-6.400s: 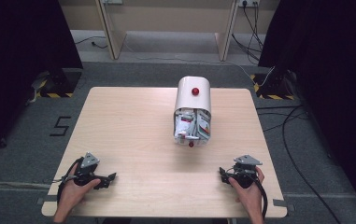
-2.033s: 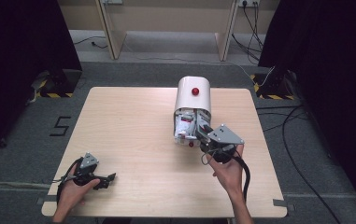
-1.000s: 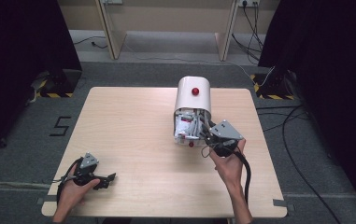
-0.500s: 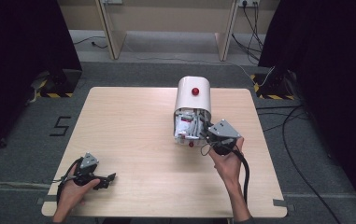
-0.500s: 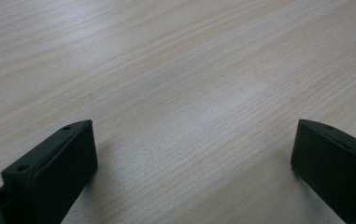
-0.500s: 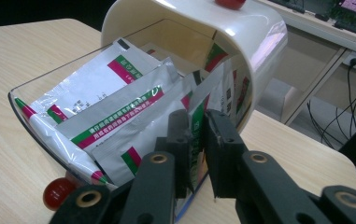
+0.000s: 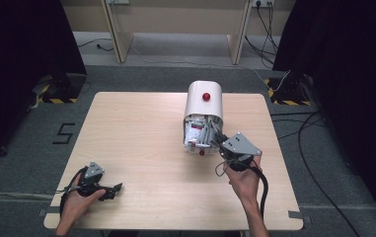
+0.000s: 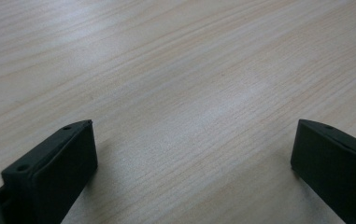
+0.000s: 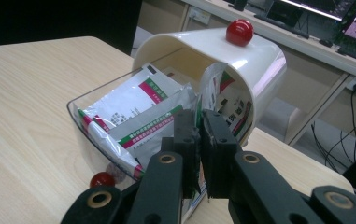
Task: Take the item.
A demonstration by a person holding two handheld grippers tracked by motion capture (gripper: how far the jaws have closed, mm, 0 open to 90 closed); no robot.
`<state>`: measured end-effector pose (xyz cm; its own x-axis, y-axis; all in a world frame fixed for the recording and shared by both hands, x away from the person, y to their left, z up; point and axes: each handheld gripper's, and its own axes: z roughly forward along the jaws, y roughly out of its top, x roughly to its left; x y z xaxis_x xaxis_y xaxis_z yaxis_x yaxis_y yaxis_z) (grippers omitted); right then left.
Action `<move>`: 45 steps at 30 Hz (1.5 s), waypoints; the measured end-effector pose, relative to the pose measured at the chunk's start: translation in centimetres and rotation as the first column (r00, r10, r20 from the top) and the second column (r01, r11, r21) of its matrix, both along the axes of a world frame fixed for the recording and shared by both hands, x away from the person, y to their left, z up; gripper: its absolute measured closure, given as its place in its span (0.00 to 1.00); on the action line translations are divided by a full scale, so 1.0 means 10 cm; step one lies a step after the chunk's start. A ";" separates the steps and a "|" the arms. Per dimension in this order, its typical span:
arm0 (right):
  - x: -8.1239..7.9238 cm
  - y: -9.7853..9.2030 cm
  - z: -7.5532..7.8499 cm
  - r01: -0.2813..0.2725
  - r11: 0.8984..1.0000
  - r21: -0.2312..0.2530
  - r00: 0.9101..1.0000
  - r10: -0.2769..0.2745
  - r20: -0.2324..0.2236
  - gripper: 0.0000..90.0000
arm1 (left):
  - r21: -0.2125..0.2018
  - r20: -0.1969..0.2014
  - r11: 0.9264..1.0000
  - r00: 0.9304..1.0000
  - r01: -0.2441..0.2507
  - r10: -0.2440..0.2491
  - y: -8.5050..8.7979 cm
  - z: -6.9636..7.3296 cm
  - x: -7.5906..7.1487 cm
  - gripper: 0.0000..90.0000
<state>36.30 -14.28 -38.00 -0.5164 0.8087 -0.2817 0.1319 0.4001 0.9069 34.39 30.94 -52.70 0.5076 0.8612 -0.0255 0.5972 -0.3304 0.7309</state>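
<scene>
Here, a silver sachet (image 9: 213,100) with a green and red label stands on edge at the open front of a cream, dome-lidded container (image 7: 204,101), among other flat sachets (image 9: 133,100) that lie stacked in its clear drawer (image 9: 80,123). The right gripper (image 9: 199,135) has just been closing, and its two black jaws are now clenched on the near edge of that upright sachet, which is pinched thin between them. The sachet's long axis runs away from the jaws, back into the container, so a pull toward the person would probably draw it straight out along its length. The drawer sticks out from the container toward the person, with a small red knob (image 9: 102,179) at its front and a larger red knob (image 9: 239,31) on the lid.

From the high view, the container sits just right of the middle of the wooden table (image 7: 136,128), and the right gripper (image 7: 220,143) meets its front from the right. The left gripper (image 7: 114,189) rests well apart, at the near left corner, its jaws released and spread wide over bare wood. The right hand is plainly nearer.
</scene>
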 end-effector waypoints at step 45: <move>-0.42 -0.67 -0.05 0.065 0.994 0.090 0.998 -0.064 -0.021 0.96 | 0.000 0.000 1.000 1.000 -0.004 0.004 0.01 0.00 -0.01 0.00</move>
